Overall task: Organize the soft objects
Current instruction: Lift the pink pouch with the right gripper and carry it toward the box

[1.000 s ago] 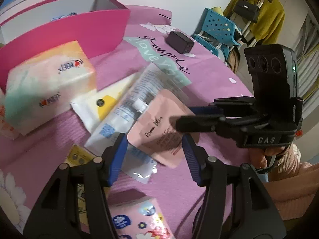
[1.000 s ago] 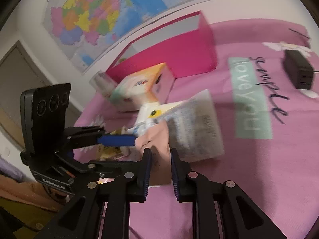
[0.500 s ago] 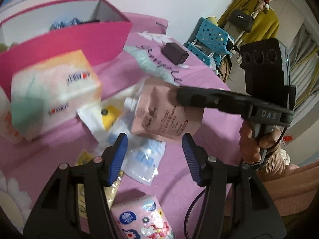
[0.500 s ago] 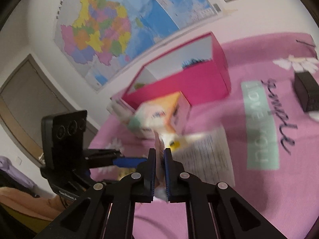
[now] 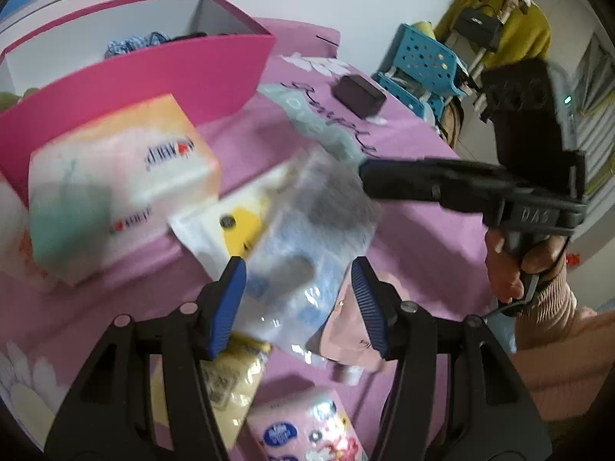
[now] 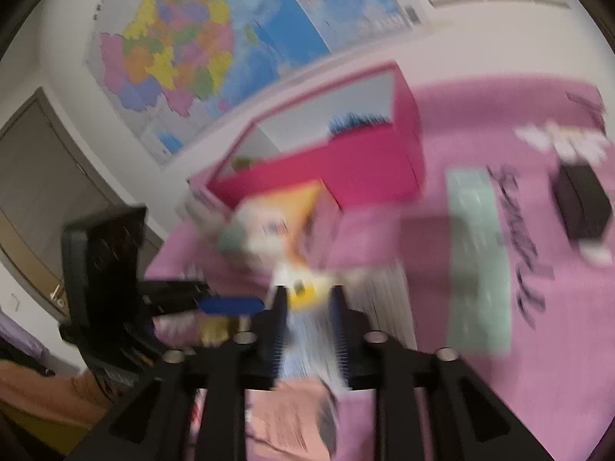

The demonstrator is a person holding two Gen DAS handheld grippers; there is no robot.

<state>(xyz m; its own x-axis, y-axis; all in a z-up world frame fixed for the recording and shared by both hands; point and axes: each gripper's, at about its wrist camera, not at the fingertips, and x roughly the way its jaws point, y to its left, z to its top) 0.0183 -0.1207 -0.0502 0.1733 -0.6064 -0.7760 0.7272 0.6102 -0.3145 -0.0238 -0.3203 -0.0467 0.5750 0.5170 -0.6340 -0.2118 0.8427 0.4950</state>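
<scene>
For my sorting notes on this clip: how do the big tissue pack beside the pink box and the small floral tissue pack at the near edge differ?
The big tissue pack is a bulky block; the floral pack is a smaller pocket pack. The big pack is white with orange and green patches and red lettering; the floral pack is pink with flowers and a blue logo. The big pack lies next to the pink box; the floral pack lies at the near edge. Both rest on the pink cloth.

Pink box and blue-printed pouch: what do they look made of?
Pink box: likely rigid cardboard with a matte pink outside and white inside; its walls are thin, flat and straight-edged. Blue-printed pouch: seemingly thin glossy plastic film; it bends limply and shows bright glints, though motion blur leaves this uncertain.
</scene>
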